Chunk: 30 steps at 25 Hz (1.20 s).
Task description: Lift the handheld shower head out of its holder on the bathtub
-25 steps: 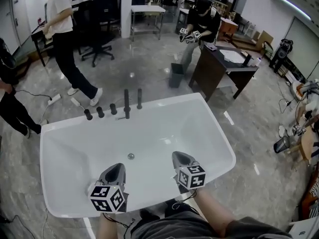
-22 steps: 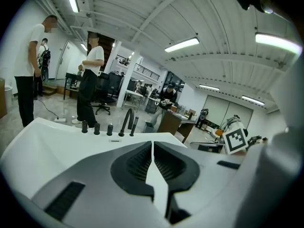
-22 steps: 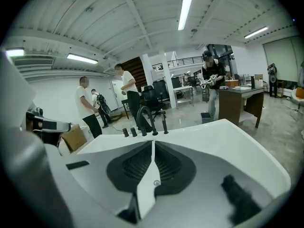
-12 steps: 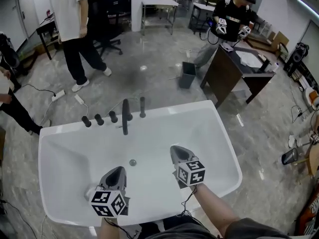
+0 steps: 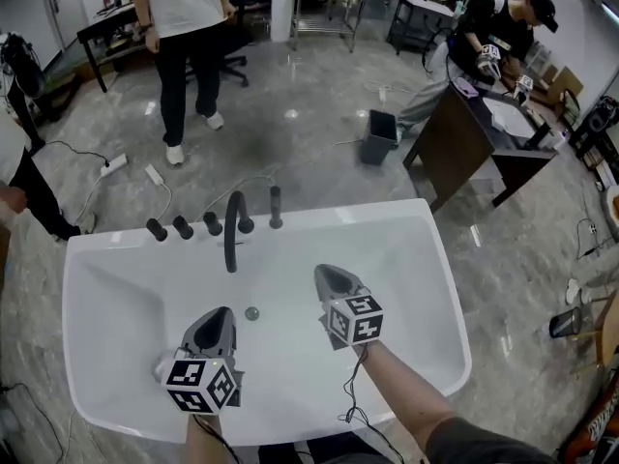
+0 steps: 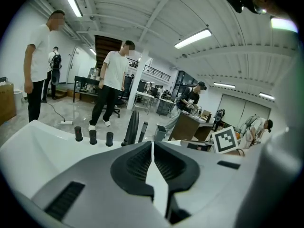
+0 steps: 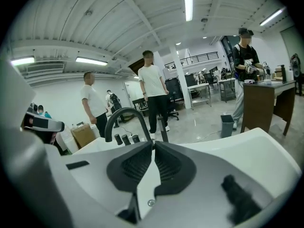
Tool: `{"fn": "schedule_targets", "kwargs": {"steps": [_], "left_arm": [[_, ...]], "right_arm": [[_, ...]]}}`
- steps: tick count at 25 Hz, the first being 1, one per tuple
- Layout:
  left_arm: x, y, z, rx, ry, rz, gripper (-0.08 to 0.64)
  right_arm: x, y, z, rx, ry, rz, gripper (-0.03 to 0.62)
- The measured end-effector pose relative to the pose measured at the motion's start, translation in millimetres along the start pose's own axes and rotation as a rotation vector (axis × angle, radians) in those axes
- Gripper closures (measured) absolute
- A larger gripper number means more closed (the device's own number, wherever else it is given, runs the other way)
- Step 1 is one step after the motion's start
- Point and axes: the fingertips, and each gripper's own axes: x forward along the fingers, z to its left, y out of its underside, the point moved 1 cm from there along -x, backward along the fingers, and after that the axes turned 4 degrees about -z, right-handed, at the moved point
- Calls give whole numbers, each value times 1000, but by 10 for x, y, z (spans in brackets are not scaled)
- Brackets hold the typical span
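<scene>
Jaws pressed together and empty on both: left gripper (image 5: 221,313) lower left, right gripper (image 5: 325,272) at centre, over the tub (image 5: 426,259), since nothing is within reach yet. Shower head (image 5: 276,207) stands upright in its holder on the far rim, upper centre, right of the spout (image 5: 232,232)

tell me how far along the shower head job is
Done: nothing yet. The handheld shower head stands upright in its holder on the far rim of the bathtub, just right of the curved spout. In hand: the left gripper and right gripper are over the basin, jaws shut and empty, short of the fixtures. Left: reach the shower head, open, grip and lift it out.
</scene>
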Motion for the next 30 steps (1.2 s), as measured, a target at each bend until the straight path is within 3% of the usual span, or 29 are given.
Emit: {"fn": "schedule_targets", "kwargs": {"steps": [5,12,16,25,30], "left_arm": [[209,81,72,-48,-23,-18,534],[455,257,354,-89,-91,-57,534],[572,373,458,-84,-103,-58,534],[787,456,633,-57,-117,-61,534],[797,470,678,-55,-124,-78,534]], "right_arm": [[371,75,-127,-36,-48,15,561],[955,232,-372,-99,-45,29,558],[1258,336,-407,-108,-61,34,458],[1767,395,-425,-145,-60,11,365],[2023,369,-496,-180,-27,-26,357]]}}
